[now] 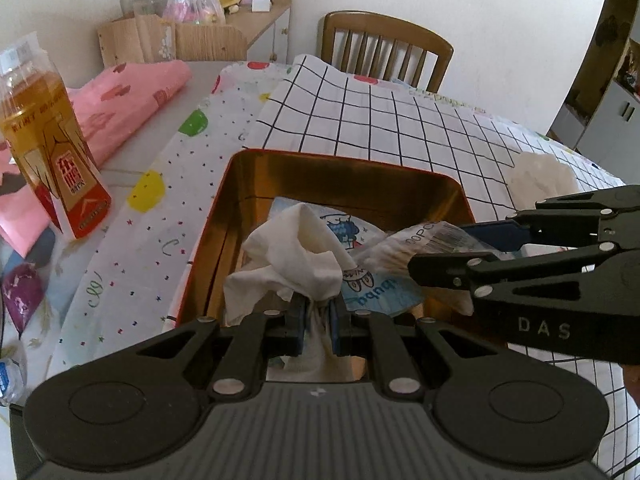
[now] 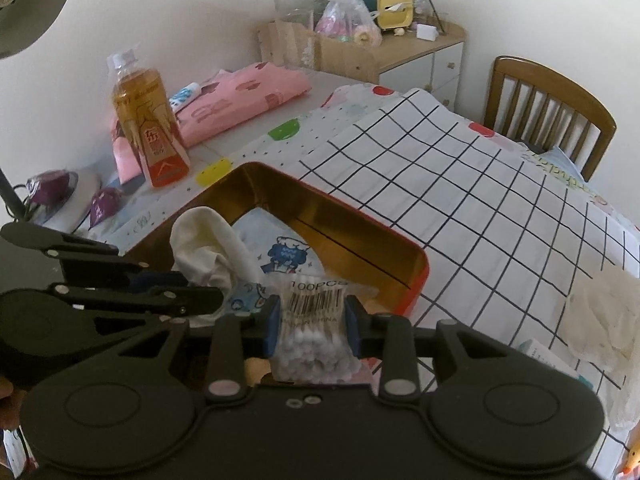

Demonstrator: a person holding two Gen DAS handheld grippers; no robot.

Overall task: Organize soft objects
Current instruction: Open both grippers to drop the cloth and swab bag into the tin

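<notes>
A gold-lined tin (image 1: 340,168) with a red outside stands open on the checked cloth. My left gripper (image 1: 318,312) is shut on a crumpled white cloth (image 1: 296,248), which bunches up above the tin's near side. Under the cloth lies a pale blue pack with a cartoon print (image 1: 376,296). In the right wrist view my right gripper (image 2: 312,320) is shut on a clear bag of cotton swabs (image 2: 316,344) at the tin's (image 2: 360,216) near rim. The white cloth (image 2: 208,248) and left gripper (image 2: 192,286) sit just to its left. The right gripper (image 1: 444,250) reaches in from the right in the left wrist view.
A bottle of amber drink (image 1: 48,140) and a folded pink cloth (image 1: 132,92) lie left of the tin. A wooden chair (image 1: 384,44) stands behind the table, and a cluttered cabinet (image 2: 420,52) against the wall. A crumpled pale sheet (image 2: 600,320) rests on the checked cloth (image 1: 400,120) at right.
</notes>
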